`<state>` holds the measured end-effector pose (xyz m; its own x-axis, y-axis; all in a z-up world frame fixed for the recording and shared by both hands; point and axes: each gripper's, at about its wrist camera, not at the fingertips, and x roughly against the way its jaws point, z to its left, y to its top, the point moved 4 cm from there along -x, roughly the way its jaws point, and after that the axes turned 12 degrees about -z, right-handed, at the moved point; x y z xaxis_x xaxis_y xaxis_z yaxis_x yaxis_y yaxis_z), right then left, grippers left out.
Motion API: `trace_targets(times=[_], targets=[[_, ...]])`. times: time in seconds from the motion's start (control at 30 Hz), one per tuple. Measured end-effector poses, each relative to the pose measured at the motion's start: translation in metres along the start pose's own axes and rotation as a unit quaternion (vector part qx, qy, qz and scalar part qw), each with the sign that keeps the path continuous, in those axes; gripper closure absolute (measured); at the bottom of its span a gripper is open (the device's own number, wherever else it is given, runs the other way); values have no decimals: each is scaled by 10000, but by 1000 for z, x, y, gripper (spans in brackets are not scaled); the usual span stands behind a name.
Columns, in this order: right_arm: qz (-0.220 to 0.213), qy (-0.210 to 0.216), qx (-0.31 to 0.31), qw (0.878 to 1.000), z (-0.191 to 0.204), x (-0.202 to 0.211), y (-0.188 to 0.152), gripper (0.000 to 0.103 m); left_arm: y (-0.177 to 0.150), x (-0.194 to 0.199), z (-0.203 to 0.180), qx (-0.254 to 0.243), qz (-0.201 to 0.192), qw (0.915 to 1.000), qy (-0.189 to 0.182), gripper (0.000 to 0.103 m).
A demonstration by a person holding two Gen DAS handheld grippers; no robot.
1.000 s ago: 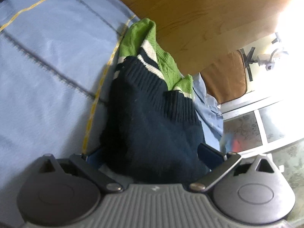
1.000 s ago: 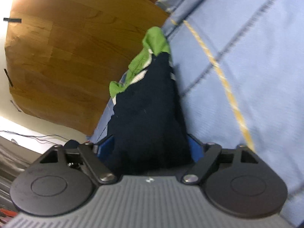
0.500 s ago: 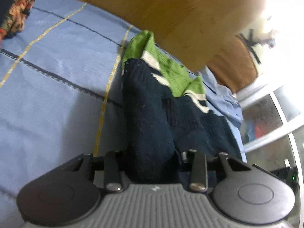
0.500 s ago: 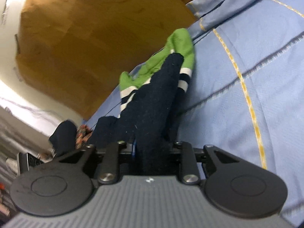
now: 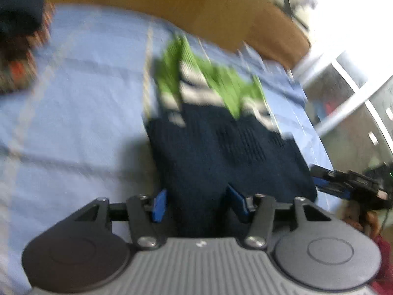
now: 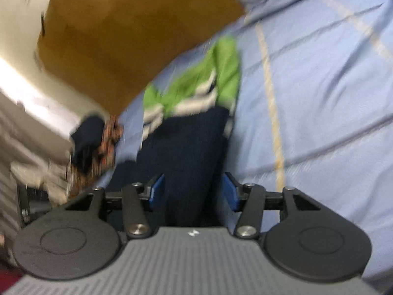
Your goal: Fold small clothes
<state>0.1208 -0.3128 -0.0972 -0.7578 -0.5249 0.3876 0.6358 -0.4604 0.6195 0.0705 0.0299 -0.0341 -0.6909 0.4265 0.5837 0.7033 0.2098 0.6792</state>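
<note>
From the left wrist view, the left gripper (image 5: 199, 202) has its jaws set apart with a thick fold of the navy sweater (image 5: 221, 152) running between the blue pads (image 5: 158, 205); the cloth fills most of the gap, but the blur hides whether the pads press it, so I cannot tell if this is a grip or a loose straddle. The sweater lies on the blue bedsheet (image 5: 81, 113), navy end toward the camera, green-and-white striped end (image 5: 196, 73) away toward the wooden floor (image 5: 157, 2). The right gripper (image 5: 348, 184) shows at the garment's right side, close to where the sheet drops off. From the right wrist view, the right gripper (image 6: 194, 191) likewise has its jaws parted around a navy fold (image 6: 186, 152) — again too smeared to judge whether they bite. The striped end (image 6: 196, 91) sits near the bed's edge with the floor (image 6: 122, 39) just beyond, and a dark patterned pile (image 6: 95, 137) lies off to the left on the bed. The risk, as I judge it, is that a thick knit held loosely slips from one gripper mid-fold, leaving a lopsided bundle, or that a pull toward the edge drags the green end off the bed. Open room is the broad sheet (image 6: 319, 98) on the side away from the floor, so the fold is safer carried that way.
</note>
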Motion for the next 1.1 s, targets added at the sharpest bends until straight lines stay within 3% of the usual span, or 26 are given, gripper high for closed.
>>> trace_targets(times=[0.07,0.1,0.2,0.27,0.43,0.63,0.7,0.73,0.77,0.83,0.87,0.9,0.93,1.0,1.1], targets=[[-472,-110,163,9987,-3,4,23,47,28,10,5,-287,-541,9976,332,30],[-642,-174,228,9975,-4,1,34,46,43,10,6,-443,-754,9952,437,29],[-884,-173,377,9952,-7,-17,59,45,87,-14,10,-759,-945,9921,322,19],[-919,-74,483,9946,-10,-37,74,38,107,-43,13,-876,-910,9918,213,10],[-683,75,474,9965,-24,-101,108,32,135,-126,22,-726,-492,9961,35,9],[-210,218,770,9966,-35,-159,128,29,136,-188,28,-666,-277,9973,-108,6],[-39,350,904,9953,-36,-178,131,29,134,-197,27,-626,-230,9977,-130,16],[64,447,979,9942,-36,-188,132,29,132,-203,25,-695,-211,9973,-113,28],[105,554,1080,9926,-34,-195,132,29,132,-206,21,-869,-324,9957,-26,54],[173,669,1359,9883,-26,-206,133,30,130,-213,16,-1089,-323,9935,46,66],[195,697,1459,9866,-23,-209,132,38,129,-215,14,-1134,-312,9930,77,75],[256,709,1551,9850,-19,-212,131,61,129,-214,13,-1172,-323,9925,133,77],[380,683,1667,9829,-17,-218,129,72,129,-213,11,-1197,-318,9922,159,80],[378,528,1959,9785,-11,-218,126,80,129,-207,10,-1177,-317,9924,147,84],[143,684,2038,9765,3,-196,128,86,131,-188,5,-1201,-497,9914,127,85]])
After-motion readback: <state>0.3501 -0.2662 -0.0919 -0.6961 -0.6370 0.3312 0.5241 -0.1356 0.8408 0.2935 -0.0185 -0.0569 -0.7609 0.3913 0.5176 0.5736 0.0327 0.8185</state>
